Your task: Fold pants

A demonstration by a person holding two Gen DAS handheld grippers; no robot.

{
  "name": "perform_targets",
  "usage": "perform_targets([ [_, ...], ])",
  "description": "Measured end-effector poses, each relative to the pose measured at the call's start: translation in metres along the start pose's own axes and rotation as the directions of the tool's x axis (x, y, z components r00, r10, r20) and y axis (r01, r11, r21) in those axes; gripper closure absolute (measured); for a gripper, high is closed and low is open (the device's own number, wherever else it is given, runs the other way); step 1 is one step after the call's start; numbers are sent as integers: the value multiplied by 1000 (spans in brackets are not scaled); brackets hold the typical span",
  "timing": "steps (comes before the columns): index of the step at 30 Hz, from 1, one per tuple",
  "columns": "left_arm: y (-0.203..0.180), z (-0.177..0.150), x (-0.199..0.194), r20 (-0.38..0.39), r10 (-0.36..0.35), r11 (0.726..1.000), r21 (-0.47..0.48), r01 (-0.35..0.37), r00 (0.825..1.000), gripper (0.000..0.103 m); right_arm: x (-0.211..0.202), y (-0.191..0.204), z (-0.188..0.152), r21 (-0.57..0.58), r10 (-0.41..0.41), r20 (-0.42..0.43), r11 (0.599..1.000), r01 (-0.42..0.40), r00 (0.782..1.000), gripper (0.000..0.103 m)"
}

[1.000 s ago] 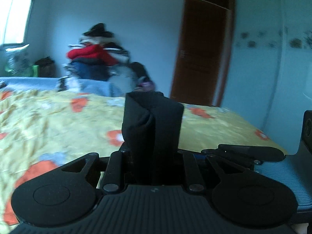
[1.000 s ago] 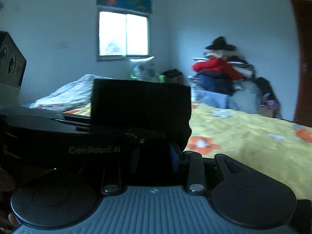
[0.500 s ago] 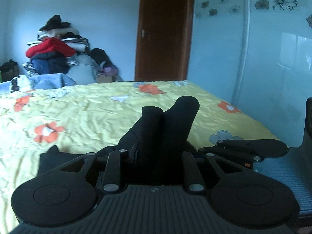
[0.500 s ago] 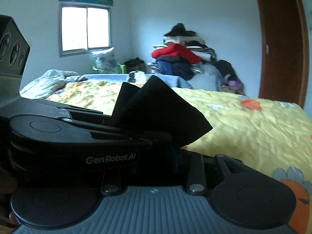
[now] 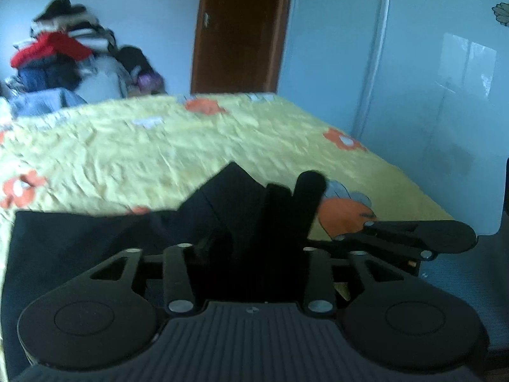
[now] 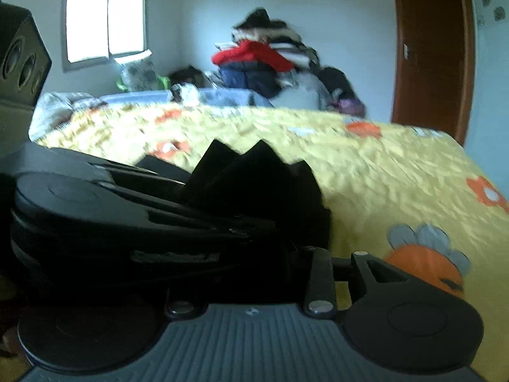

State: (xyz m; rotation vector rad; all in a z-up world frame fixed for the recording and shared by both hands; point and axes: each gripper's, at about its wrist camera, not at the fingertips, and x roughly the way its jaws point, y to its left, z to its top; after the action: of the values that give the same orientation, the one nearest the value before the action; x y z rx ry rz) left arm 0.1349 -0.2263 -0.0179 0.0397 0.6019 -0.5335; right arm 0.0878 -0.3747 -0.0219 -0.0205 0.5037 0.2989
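The black pants (image 5: 79,242) lie partly on the yellow flowered bedspread (image 5: 143,152), spreading to the left in the left wrist view. My left gripper (image 5: 251,222) is shut on a bunched edge of the pants, which sticks up between its fingers. My right gripper (image 6: 254,222) is shut on another bunch of the black pants (image 6: 254,175), with folded points rising above it. The left gripper's body (image 6: 111,210) sits close on the left in the right wrist view. The right gripper's body (image 5: 420,238) shows at the right in the left wrist view.
A pile of clothes (image 6: 264,60) stands at the far side of the bed by the wall. A brown door (image 5: 238,28) is beyond the bed. A window (image 6: 105,22) is at the back left. The bed's right edge (image 5: 397,172) runs along a pale wall.
Both grippers have come down toward the bed with the pants. More of the pants now lies spread on the bedspread to the left. The cameras tilted downward.
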Motion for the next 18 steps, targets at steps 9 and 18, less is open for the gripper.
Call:
perform_targets([
  [9, -15, -9, -43, 65, -161, 981, 122, 152, 985, 15, -40, -59, -25, 202, -280, -65, 936, 288, 958, 67],
  [18, 49, 3, -59, 177, 208, 957, 167, -237, 962, 6, -14, -61, 24, 354, 13, 98, 934, -47, 995, 30],
])
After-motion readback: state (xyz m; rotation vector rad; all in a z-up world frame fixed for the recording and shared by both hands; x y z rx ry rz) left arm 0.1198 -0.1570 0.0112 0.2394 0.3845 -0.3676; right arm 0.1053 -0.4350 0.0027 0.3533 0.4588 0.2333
